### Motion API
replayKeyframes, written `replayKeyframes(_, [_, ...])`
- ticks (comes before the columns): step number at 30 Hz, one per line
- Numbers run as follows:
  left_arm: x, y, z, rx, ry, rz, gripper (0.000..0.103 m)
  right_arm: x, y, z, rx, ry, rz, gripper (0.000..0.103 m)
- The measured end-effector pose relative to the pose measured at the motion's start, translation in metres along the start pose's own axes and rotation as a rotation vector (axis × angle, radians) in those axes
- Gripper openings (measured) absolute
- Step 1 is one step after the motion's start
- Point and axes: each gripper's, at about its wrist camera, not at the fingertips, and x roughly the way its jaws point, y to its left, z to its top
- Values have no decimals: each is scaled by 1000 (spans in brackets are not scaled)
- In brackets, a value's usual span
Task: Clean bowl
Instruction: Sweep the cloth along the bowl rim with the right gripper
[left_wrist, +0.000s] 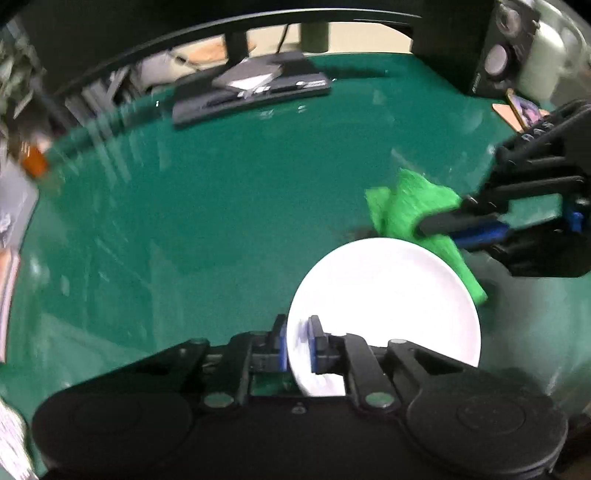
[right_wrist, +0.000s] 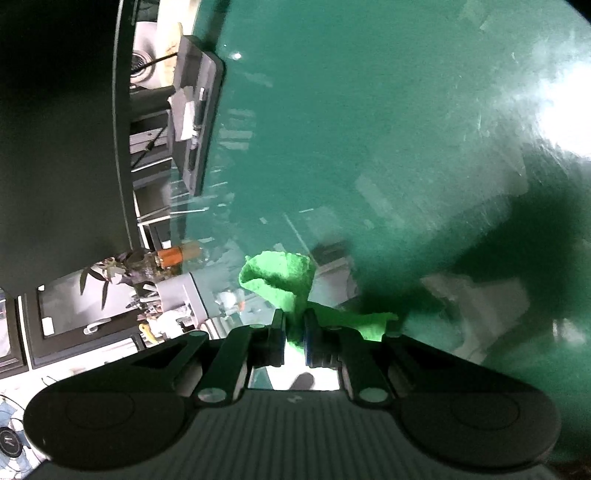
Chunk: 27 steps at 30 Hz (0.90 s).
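Observation:
My left gripper (left_wrist: 298, 338) is shut on the near rim of a white bowl (left_wrist: 388, 295) and holds it tilted over the green table (left_wrist: 221, 206). My right gripper (left_wrist: 424, 223) comes in from the right, shut on a bright green cloth (left_wrist: 413, 206) at the bowl's far right rim; whether the cloth touches the rim I cannot tell. In the right wrist view the right gripper (right_wrist: 293, 332) is shut on the same green cloth (right_wrist: 284, 280), which sticks up between the fingers. The bowl is hidden in that view apart from a white patch under the gripper.
A black monitor base (left_wrist: 251, 92) stands at the table's far edge, also seen in the right wrist view (right_wrist: 199, 110). A speaker (left_wrist: 502, 48) stands at the far right. An orange-capped bottle (right_wrist: 173, 256) and clutter lie at the table's left side.

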Motion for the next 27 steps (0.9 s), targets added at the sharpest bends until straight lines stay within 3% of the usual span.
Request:
replayKeyframes(7, [4,-11,5,149,2,16,16,-8,-16,-5,91,3,9,10])
replayKeyframes(15, [7,-12,5,151,6,14,21,13,-2,4,72,-5,32,10])
replayKeyframes(21, [9,-15,7,179,12,17,23,-7,-22,-9,123,26,18,10])
replayKeyframes(27, [9,-20,6,197,17,31,24,20,-2,4,91,6,29,11])
